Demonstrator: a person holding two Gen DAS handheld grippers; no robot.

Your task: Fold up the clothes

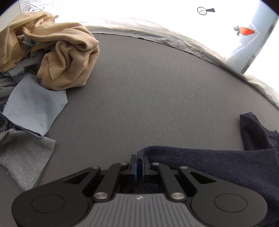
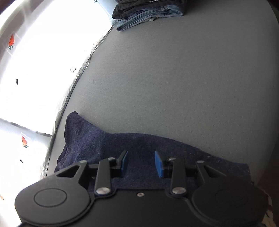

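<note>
Near the front edge of the grey tabletop (image 1: 139, 97) lies the navy garment (image 1: 218, 167), and my left gripper (image 1: 140, 163) holds its corner between closed jaws. My right gripper (image 2: 141, 163) hovers over the same cloth with jaws wide, gripping nothing. I judge that the fold is only beginning; next the right must pinch an edge. Unfolded clothes (image 1: 52, 52) wait at the far left corner, folded jeans (image 2: 148, 14) at the far right.

In the left wrist view, a heap of clothes (image 1: 40, 57) is lying at ten o'clock on the table (image 1: 139, 90), while one garment (image 1: 218, 167) is lying at four o'clock.
</note>
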